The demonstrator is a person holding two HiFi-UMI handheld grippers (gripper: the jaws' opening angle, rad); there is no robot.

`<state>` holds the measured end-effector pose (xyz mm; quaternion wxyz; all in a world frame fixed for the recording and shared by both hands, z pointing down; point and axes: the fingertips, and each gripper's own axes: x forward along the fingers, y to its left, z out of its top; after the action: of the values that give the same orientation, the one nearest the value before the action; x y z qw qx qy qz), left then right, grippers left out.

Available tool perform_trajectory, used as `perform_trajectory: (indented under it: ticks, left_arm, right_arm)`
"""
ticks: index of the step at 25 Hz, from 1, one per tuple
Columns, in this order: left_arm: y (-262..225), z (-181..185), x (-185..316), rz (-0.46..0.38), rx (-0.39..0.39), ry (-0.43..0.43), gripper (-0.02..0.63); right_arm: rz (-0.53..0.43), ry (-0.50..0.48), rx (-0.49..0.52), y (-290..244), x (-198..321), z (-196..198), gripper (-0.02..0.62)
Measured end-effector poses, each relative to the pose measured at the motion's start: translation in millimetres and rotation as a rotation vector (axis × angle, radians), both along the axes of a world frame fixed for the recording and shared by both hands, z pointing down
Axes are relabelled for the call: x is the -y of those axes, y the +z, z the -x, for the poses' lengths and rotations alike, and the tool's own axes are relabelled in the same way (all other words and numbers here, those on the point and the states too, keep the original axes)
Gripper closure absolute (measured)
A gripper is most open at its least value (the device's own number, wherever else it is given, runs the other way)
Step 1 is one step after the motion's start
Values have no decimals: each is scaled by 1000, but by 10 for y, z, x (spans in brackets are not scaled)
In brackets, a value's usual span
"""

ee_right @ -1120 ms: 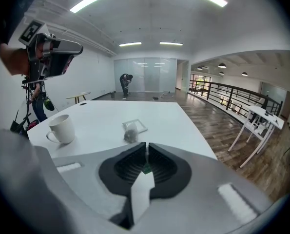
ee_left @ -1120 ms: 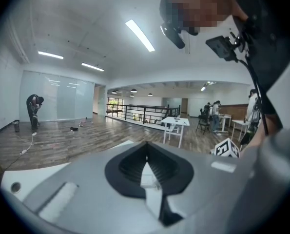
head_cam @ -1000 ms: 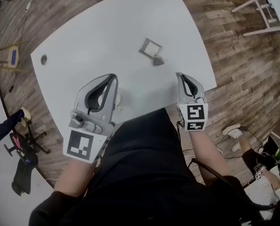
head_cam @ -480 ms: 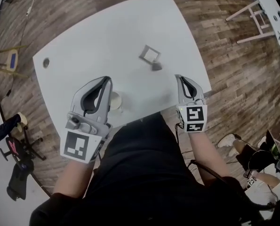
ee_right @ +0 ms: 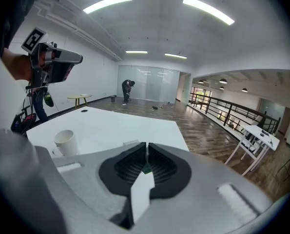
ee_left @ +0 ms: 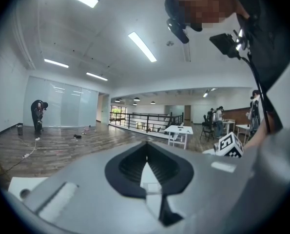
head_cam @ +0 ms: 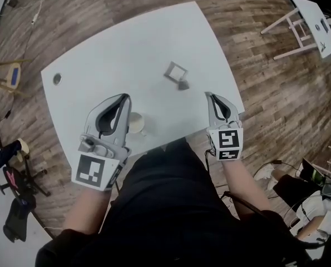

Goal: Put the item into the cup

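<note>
A big open hall spreads out here, with a brown wood-plank floor (head_cam: 265, 93), long strip lights (ee_right: 108, 3) on a white ceiling, a black railing (ee_left: 140, 120) along an upper level and a frosted glass wall (ee_right: 152, 87) at the far end. A few people stand about in the distance. A white trestle table (head_cam: 307, 13) sits well off beyond the right gripper.

In front of the person is a broad white table (head_cam: 126, 49) with rounded corners and a small round cable hole (head_cam: 57, 79) far out past the left gripper.

The left gripper (head_cam: 123, 98) has its jaws pressed together, with nothing between them. The right gripper (head_cam: 208, 95) has its jaws drawn together to a thin slit. A dark green speck (ee_right: 145, 168) shows low in that slit, and I cannot tell whether it is pinched or lies beyond.

The white cup with a handle (head_cam: 135, 122) stands upright just beside the left gripper's fingers, on the side toward the right gripper. The small pale square frame-shaped item (head_cam: 176, 70) lies on the table ahead of both grippers, nearer the right one, with a small dark piece (head_cam: 183, 85) just beside it.

Each gripper carries a cube with black-and-white square markers (head_cam: 93, 171).
</note>
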<state>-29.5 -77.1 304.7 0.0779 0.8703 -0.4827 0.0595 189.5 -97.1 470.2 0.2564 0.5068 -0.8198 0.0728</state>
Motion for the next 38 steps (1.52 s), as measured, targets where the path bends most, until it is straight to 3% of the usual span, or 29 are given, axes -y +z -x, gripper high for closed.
perform_trajectory:
  ticks: [13, 19, 24, 32, 38]
  left_arm:
    - [-161, 54, 33, -64, -21, 0, 607]
    - [-211, 121, 43, -147, 40, 32, 607]
    - [-198, 189, 50, -142, 56, 8, 607]
    - [-369, 214, 39, -192, 10, -15, 607]
    - [-361, 260, -28, -237, 49, -4, 607]
  right_arm:
    - [-51, 24, 39, -338, 16, -18, 578]
    - [-86, 35, 58, -500, 36, 2, 578]
    - [-110, 32, 66, -637, 0, 10, 578]
    - [-165, 27, 77, -838, -25, -3, 578]
    - [-209, 19, 93, -995, -6, -5, 578]
